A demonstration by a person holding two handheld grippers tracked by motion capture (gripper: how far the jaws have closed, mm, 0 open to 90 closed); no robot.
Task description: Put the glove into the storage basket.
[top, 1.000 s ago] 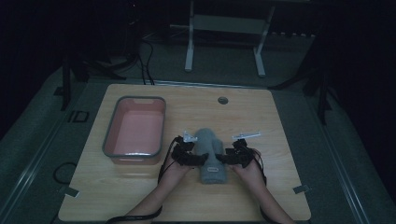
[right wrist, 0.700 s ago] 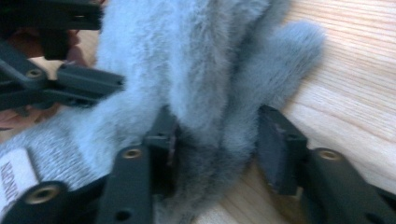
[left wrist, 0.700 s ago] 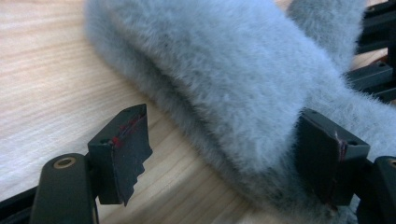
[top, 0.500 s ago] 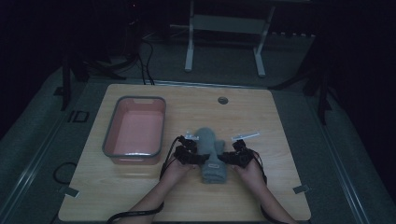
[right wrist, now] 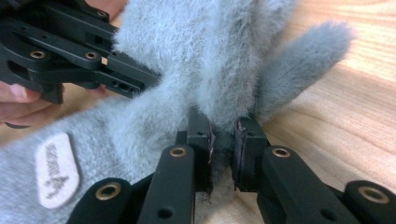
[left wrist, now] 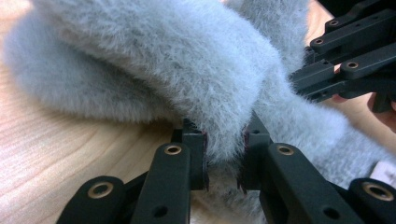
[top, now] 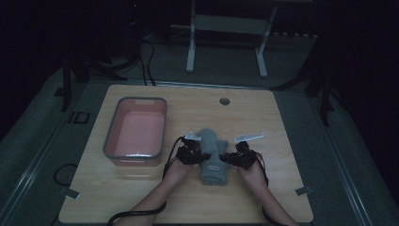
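Observation:
A fuzzy grey mitten (top: 212,155) lies on the wooden table (top: 282,122), its cuff toward me and a small pale label (right wrist: 56,169) on it. My left gripper (top: 196,157) is shut on the mitten's left edge; the fabric (left wrist: 187,74) is pinched between its jaws (left wrist: 223,161). Opposite it, my right gripper (top: 231,158) is shut on the right edge, near the thumb (right wrist: 303,60), with fabric bunched between its jaws (right wrist: 223,151). A fold of the mitten is raised off the wood between the two grippers.
A pink tub with a grey rim (top: 113,136) stands empty on the table's left side. A round cable hole (top: 224,100) sits near the far edge. A white metal frame (top: 226,28) stands on the floor beyond. Dark surroundings.
Both grippers and the mitten have shifted slightly toward me; the hold on each edge is unchanged.

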